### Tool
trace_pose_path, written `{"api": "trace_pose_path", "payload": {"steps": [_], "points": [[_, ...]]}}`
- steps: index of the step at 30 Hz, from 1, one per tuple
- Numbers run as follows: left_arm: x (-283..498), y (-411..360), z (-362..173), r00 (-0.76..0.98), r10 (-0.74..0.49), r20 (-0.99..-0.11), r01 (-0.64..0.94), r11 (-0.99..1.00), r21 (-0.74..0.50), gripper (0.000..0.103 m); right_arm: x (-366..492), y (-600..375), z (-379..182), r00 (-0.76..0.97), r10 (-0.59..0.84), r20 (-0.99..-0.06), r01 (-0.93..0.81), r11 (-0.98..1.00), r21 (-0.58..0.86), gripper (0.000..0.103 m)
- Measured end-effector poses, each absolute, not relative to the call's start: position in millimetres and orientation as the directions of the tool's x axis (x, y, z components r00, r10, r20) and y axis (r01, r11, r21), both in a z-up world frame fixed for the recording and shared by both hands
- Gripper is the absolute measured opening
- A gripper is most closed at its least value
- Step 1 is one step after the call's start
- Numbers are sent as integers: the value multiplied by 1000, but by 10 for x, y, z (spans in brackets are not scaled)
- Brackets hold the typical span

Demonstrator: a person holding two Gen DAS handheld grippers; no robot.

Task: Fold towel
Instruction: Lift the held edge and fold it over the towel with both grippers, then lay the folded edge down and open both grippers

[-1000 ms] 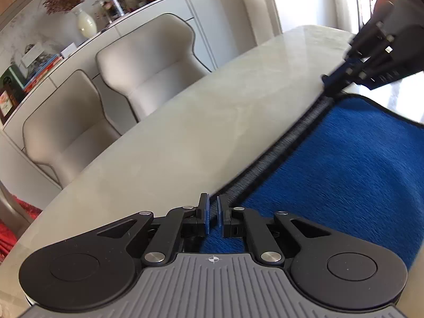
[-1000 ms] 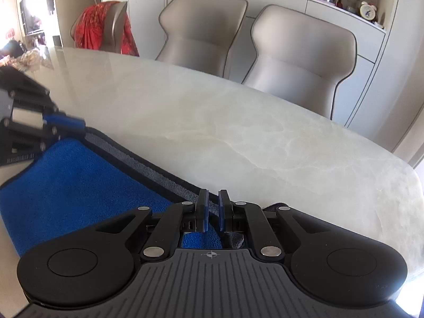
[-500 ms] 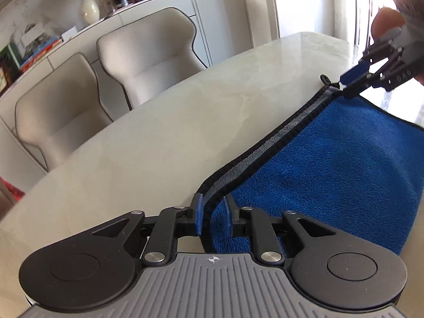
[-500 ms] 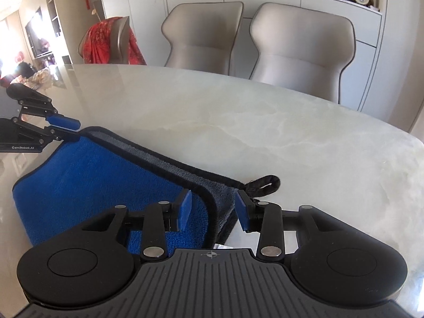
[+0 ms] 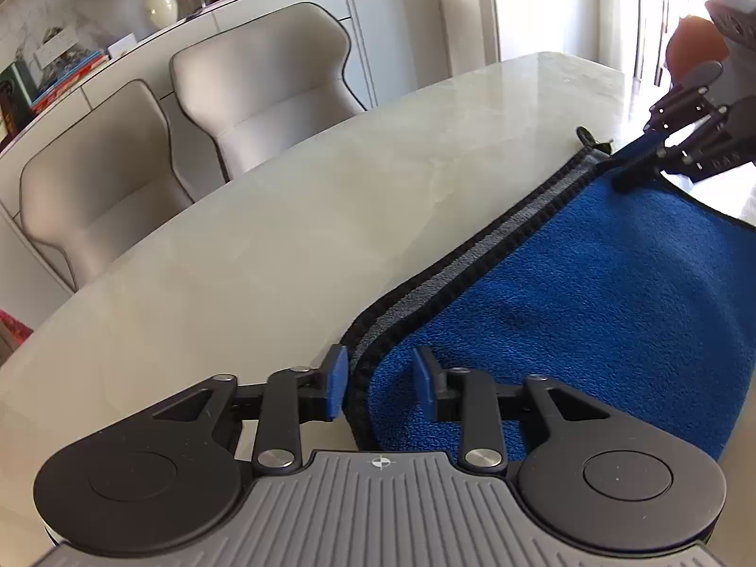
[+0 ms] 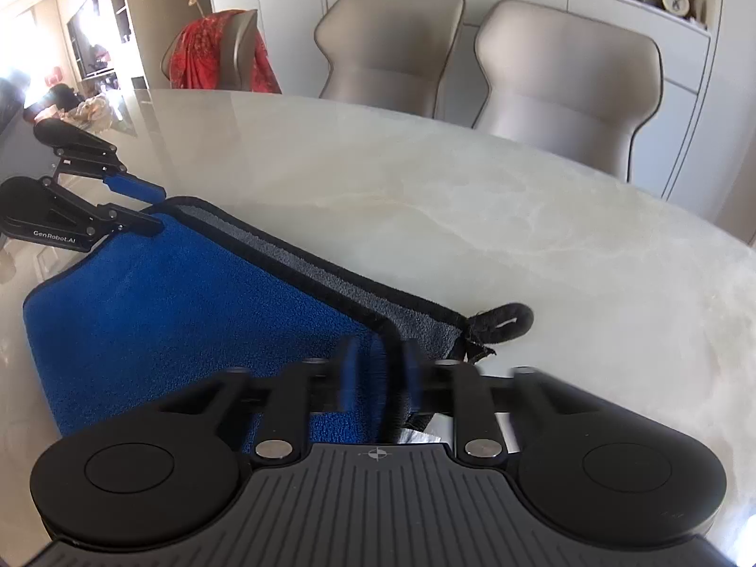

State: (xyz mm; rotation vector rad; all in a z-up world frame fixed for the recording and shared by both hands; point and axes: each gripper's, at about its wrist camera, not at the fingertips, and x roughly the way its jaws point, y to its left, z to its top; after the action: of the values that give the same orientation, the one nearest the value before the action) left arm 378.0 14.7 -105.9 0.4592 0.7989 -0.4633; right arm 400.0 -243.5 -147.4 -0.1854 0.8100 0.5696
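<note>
A blue towel [image 5: 590, 293] with a grey, black-trimmed underside lies folded on the marble table [image 5: 283, 236]; it also shows in the right wrist view [image 6: 179, 312]. My left gripper [image 5: 380, 385] is open, its jaws on either side of the towel's near corner without gripping it. My right gripper [image 6: 378, 378] is open, its motion-blurred jaws around the other folded corner, beside the black hanging loop [image 6: 505, 323]. Each gripper appears in the other's view: the right one [image 5: 633, 165] and the left one [image 6: 141, 208].
Two beige chairs [image 5: 264, 90] stand behind the table, before a white sideboard [image 5: 141, 42] with a vase and books. A chair draped with red cloth [image 6: 212, 52] stands at the far left in the right wrist view. Bare marble lies beyond the towel.
Both grippers were shut on the towel's corners a second ago. They have opened and let the folded edge down on the table. The right jaws are still moving.
</note>
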Motion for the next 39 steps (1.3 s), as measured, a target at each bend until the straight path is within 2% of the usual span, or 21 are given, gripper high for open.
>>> {"api": "trace_pose_path", "payload": {"steps": [4, 5, 17, 22, 24, 26, 27, 28, 31, 34, 36, 39], "points": [[3759, 111, -1052, 616, -205, -760, 555, 798, 235, 4, 3942, -2451, -1435, 576, 392, -718, -540, 841, 26, 8], [3765, 115, -1043, 619, -201, -759, 549, 802, 236, 3, 3936, -2468, -1410, 584, 394, -710, -536, 844, 26, 8], [3907, 117, -898, 664, -206, -719, 503, 834, 227, 2, 4103, -2489, -1288, 630, 383, -676, -504, 864, 20, 7], [3947, 118, -986, 651, -182, -737, 491, 841, 226, 3, 4153, -2498, -1413, 606, 365, -707, -495, 869, 24, 8], [3960, 133, -1031, 650, -165, -742, 476, 850, 227, 4, 4151, -2493, -1448, 618, 340, -709, -483, 875, -2, 10], [3970, 143, -1065, 650, -150, -745, 465, 854, 234, 9, 4146, -2489, -1481, 630, 315, -709, -471, 882, -27, 21], [3968, 149, -1076, 652, -139, -745, 456, 857, 239, 12, 4129, -2491, -1475, 640, 306, -705, -460, 888, -31, 31], [3960, 155, -1073, 655, -131, -744, 448, 860, 244, 12, 4083, -2509, -1439, 665, 285, -690, -431, 901, -43, 34], [3884, 160, -1002, 685, -91, -723, 414, 865, 283, 14, 3890, -2571, -1284, 719, 264, -643, -383, 923, -48, 36], [3610, 151, -843, 743, -71, -665, 365, 876, 315, 25, 3594, -2580, -1152, 719, 288, -633, -373, 928, -2, 37], [3427, 114, -776, 748, -125, -652, 372, 892, 256, 33, 3400, -2524, -1122, 671, 376, -639, -422, 902, 89, 37], [3044, -60, -783, 696, -270, -665, 451, 885, 113, 35, 3099, -2353, -1153, 602, 481, -637, -480, 856, 194, 37]]}}
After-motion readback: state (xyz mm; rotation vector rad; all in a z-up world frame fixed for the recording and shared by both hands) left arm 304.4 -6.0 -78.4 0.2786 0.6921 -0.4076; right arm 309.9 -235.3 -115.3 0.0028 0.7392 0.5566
